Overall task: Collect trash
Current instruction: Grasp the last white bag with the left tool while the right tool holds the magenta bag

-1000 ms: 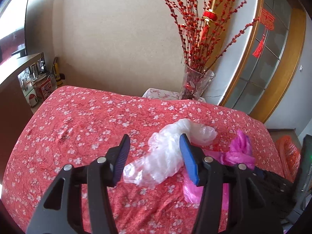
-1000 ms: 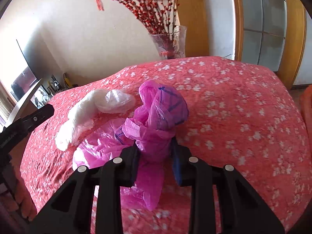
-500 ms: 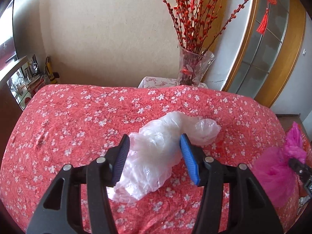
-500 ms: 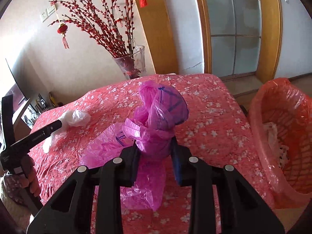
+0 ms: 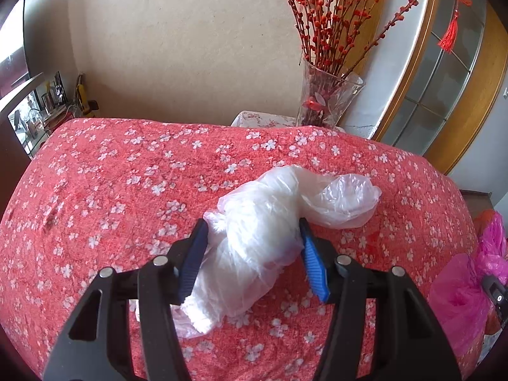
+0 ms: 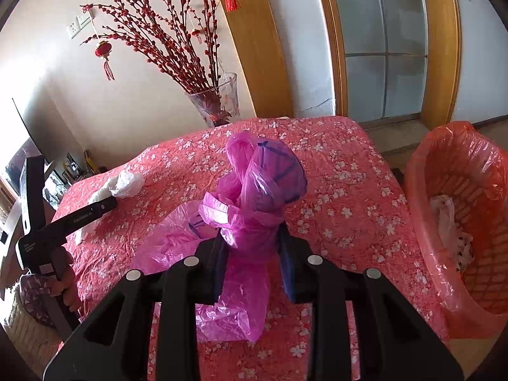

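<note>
Hiding its own base, pink bag [image 6: 254, 209] fills right hand-held gripper [image 6: 250, 238].

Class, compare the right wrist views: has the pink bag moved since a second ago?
Yes. Clamped in the right gripper, the pink bag has swung away from the glass vase, toward the red-lined basket, which was out of view a second ago.

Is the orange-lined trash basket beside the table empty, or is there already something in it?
Not empty. The right wrist view shows pale crumpled trash lying inside the basket, against its latticed wall under the orange liner.
</note>
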### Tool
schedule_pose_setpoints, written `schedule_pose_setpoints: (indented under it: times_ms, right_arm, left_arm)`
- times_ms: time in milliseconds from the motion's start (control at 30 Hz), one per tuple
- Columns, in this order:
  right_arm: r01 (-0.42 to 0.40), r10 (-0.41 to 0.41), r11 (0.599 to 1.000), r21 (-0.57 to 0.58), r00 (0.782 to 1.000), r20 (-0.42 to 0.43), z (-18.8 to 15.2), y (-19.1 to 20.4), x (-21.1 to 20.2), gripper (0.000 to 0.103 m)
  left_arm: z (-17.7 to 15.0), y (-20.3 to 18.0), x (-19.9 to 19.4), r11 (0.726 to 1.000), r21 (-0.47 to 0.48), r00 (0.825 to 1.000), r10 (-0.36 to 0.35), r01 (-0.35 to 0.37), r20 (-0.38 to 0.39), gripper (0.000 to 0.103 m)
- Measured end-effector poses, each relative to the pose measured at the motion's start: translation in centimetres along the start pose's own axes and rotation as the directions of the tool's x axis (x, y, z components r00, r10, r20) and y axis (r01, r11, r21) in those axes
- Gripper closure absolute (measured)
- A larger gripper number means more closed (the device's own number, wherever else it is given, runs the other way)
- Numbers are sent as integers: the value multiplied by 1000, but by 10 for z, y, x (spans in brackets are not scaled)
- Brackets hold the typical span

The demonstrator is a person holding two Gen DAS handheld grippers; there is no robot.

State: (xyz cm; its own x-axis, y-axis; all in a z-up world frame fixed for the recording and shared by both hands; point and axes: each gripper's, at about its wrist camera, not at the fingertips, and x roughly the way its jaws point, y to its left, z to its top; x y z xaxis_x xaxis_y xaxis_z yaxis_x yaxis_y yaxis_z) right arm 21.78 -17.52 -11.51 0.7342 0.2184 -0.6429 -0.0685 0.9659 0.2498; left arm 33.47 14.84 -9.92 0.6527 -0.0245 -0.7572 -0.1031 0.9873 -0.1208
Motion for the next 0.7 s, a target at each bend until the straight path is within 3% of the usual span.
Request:
schedule_pose_setpoints:
  times_ms: [200,567,700]
  right_arm:
    - [4,-4,1000,-2,1000,1,-2,-3,-3,73]
    - [12,-12,1000,10,1000,8,-4,-11,-10,73]
    - [11,-11,1000,16,1000,6,-7,-14,-13,73]
  left_arm:
    - [5,-1,4,1000,4,1000,-8,8,-5,57]
    - [2,-2,4,1000,10,1000,0,0,-6,56]
    - [3,-2,3,1000,6,1000,-8,8,-2,70]
